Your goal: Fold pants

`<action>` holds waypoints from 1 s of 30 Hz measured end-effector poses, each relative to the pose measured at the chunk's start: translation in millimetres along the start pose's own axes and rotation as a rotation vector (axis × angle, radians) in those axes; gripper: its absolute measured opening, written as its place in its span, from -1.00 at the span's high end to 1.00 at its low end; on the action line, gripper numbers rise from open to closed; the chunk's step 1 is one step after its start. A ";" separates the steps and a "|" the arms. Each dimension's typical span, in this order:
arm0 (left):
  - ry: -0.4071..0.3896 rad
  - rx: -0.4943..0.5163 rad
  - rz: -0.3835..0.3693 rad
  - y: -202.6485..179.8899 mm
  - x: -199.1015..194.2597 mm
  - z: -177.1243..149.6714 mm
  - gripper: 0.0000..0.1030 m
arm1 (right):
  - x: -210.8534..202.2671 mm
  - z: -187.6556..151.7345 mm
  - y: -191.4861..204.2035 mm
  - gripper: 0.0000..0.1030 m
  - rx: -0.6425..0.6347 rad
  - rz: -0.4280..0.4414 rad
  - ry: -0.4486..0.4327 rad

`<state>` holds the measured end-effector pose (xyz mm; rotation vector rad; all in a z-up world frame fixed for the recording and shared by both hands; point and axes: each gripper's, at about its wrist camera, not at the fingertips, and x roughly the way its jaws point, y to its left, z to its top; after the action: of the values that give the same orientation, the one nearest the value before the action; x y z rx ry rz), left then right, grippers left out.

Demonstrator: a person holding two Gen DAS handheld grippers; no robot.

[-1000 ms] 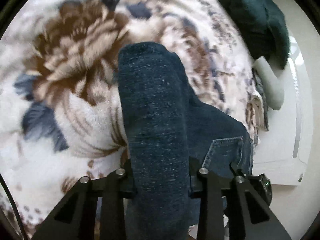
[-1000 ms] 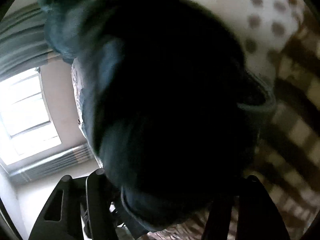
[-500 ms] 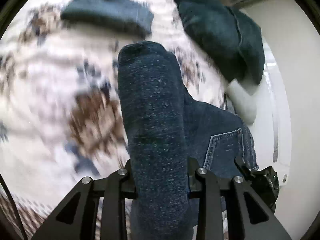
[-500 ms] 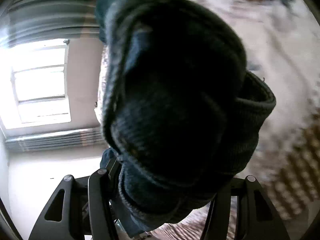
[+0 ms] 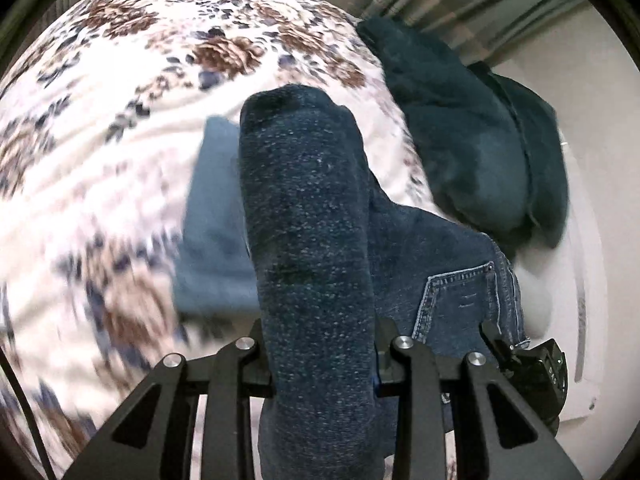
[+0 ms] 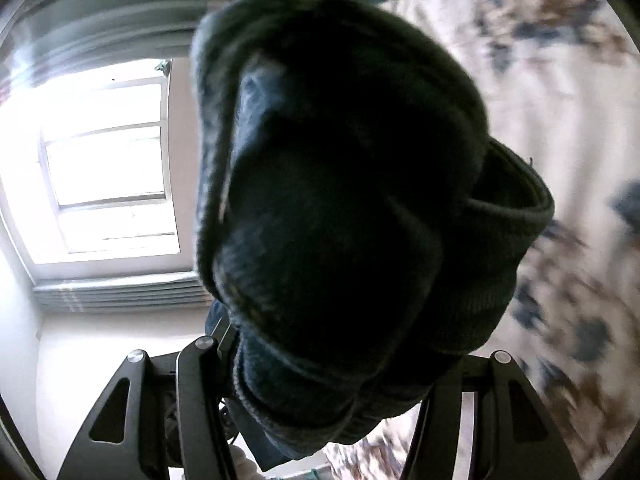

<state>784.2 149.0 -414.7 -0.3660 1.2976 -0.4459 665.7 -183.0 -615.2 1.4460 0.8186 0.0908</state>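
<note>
Floral fleece bed fills my view; left gripper and right gripper each clench thick denim pants, pocket at four o'clock.

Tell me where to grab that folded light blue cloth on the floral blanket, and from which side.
Judging from the left wrist view, take the light blue cloth at its exposed left edge, coming from the left over the floral blanket. Its right part is hidden behind the jeans clamped in the left gripper, so that side looks blocked.
</note>
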 end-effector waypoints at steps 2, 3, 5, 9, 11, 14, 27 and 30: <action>0.002 0.019 0.017 9.6 16.8 23.7 0.46 | 40.5 15.1 -0.9 -0.15 0.022 0.005 0.006; 0.003 0.021 0.022 15.5 25.7 35.6 0.46 | 74.5 34.2 3.6 -0.15 0.026 0.004 0.002; 0.005 0.008 0.028 30.3 42.3 61.4 0.47 | 118.5 50.8 6.9 -0.15 0.030 -0.002 0.006; 0.026 -0.003 0.022 58.1 76.8 90.3 0.46 | 167.9 70.1 -6.3 -0.15 0.026 -0.024 0.014; 0.053 -0.024 0.031 78.0 98.1 97.4 0.44 | 190.9 79.5 -20.1 -0.16 0.034 -0.049 0.043; 0.116 -0.073 0.052 110.1 128.7 92.2 0.13 | 210.4 92.7 -32.3 -0.22 0.019 -0.124 0.114; 0.051 0.009 0.229 108.8 87.6 54.5 -0.53 | 163.4 143.9 3.2 -0.49 -0.187 -0.488 0.103; 0.026 0.040 0.332 90.8 82.6 51.3 -0.52 | 166.6 145.7 34.8 -0.55 -0.294 -0.629 0.118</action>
<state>861.1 185.5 -516.9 -0.1069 1.3431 -0.1965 880.9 -211.9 -670.1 0.8676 1.2668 -0.1774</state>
